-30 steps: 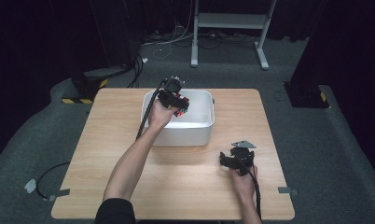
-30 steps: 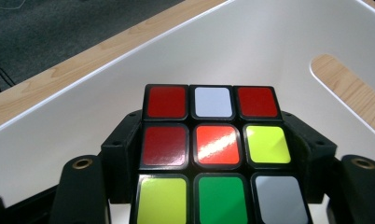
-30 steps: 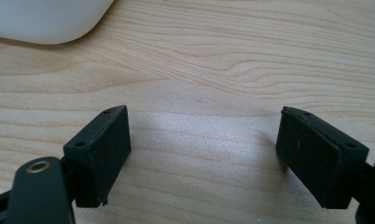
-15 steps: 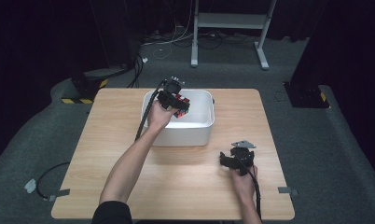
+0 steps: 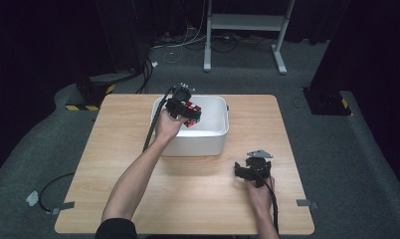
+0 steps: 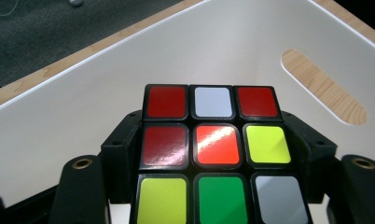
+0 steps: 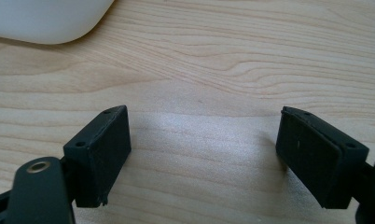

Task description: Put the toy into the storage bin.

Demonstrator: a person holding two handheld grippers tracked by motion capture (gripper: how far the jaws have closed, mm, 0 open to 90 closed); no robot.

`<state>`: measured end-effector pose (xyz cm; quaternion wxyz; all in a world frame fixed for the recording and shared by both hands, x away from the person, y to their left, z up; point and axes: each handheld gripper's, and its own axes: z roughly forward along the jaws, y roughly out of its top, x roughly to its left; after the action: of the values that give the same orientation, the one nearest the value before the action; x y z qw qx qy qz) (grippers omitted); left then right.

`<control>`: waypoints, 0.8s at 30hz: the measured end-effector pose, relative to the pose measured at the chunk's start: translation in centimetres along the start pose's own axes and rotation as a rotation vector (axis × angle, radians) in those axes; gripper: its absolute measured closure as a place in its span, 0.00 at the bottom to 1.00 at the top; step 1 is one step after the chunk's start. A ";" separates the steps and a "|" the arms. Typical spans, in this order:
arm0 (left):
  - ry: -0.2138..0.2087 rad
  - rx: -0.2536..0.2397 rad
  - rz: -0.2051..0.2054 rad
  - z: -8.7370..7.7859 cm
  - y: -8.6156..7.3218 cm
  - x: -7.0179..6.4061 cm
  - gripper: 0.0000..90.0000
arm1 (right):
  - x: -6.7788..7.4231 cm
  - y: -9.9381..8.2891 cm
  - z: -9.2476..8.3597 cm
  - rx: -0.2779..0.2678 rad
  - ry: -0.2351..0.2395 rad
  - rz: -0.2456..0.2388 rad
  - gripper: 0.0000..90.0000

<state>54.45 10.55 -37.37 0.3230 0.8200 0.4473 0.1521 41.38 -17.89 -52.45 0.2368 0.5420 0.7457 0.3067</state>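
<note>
A Rubik's cube (image 6: 212, 154) with red, white, yellow and green squares sits between the jaws of my left gripper (image 6: 216, 154), which is shut on its two sides. In the high view the left gripper (image 5: 184, 110) holds the cube (image 5: 192, 115) over the inside of a white bin (image 5: 215, 134) at the table's far middle. My right gripper (image 7: 203, 156) stands open over bare wood, nothing between its jaws; in the high view the right gripper (image 5: 249, 172) rests on the table to the right of the bin, nearer the front.
The bin's wall has an oval handle slot (image 6: 323, 87). A corner of the bin (image 7: 45, 21) shows at the top left of the right gripper view. The wooden table (image 5: 108, 164) stands on grey floor, with cables and a metal stand (image 5: 243, 35) behind it.
The left hand with the cube has shifted very slightly over the bin. The right gripper has not moved.
</note>
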 end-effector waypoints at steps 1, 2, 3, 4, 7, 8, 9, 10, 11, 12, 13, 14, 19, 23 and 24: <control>-0.002 -0.002 0.001 -0.1 -0.1 0.0 0.37 | 0.0 0.0 0.0 0.000 0.000 0.000 0.19; 0.000 -0.004 0.004 -0.1 -0.2 -0.1 0.37 | 0.0 0.0 0.0 0.000 0.000 0.000 0.20; 0.000 -0.001 0.005 -0.2 -0.2 -0.1 0.37 | 0.0 0.0 0.0 0.000 0.000 0.000 0.19; 0.005 0.002 0.007 -0.2 -0.2 -0.2 0.37 | 0.0 0.0 0.0 0.000 0.000 0.000 0.19; 0.005 -0.005 0.010 -0.4 -0.2 -0.3 0.37 | 0.0 0.0 0.0 0.000 0.000 0.000 0.20; 0.004 -0.008 0.011 -0.6 -0.2 -0.4 0.37 | 0.0 0.0 0.0 0.000 0.000 0.000 0.19; 0.000 -0.016 0.012 -0.7 -0.2 -0.5 0.37 | 0.0 0.0 0.0 0.000 0.000 0.000 0.19; 0.000 -0.015 0.016 -0.8 -0.2 -0.5 0.37 | 0.0 0.0 0.0 0.000 0.000 0.000 0.19; -0.004 -0.018 0.017 -0.9 -0.2 -0.7 0.37 | 0.0 0.0 0.0 0.000 0.000 0.000 0.20; -0.002 -0.018 0.021 -1.0 -0.3 -0.7 0.37 | 0.0 0.0 0.0 0.000 -0.001 0.000 0.20; -0.006 -0.019 0.021 -1.0 -0.3 -0.8 0.37 | 0.0 0.0 0.0 0.000 -0.001 0.000 0.20; -0.008 -0.023 0.018 -1.1 -0.4 -0.8 0.37 | 0.0 0.0 0.0 0.000 0.000 0.000 0.20; -0.013 -0.035 0.004 -1.1 -1.0 -0.8 0.37 | 0.0 0.0 0.0 0.000 0.000 0.000 0.20; -0.013 -0.041 0.006 -1.5 -1.3 -0.7 0.37 | 0.0 0.0 0.0 -0.001 0.001 -0.002 0.20; -0.016 -0.043 0.004 -1.6 -1.3 -0.8 0.37 | 0.0 0.0 0.0 -0.001 0.001 -0.002 0.20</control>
<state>52.35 11.05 -37.07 0.3441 0.8150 0.4396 0.1557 41.39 -17.86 -52.45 0.2369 0.5411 0.7462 0.3069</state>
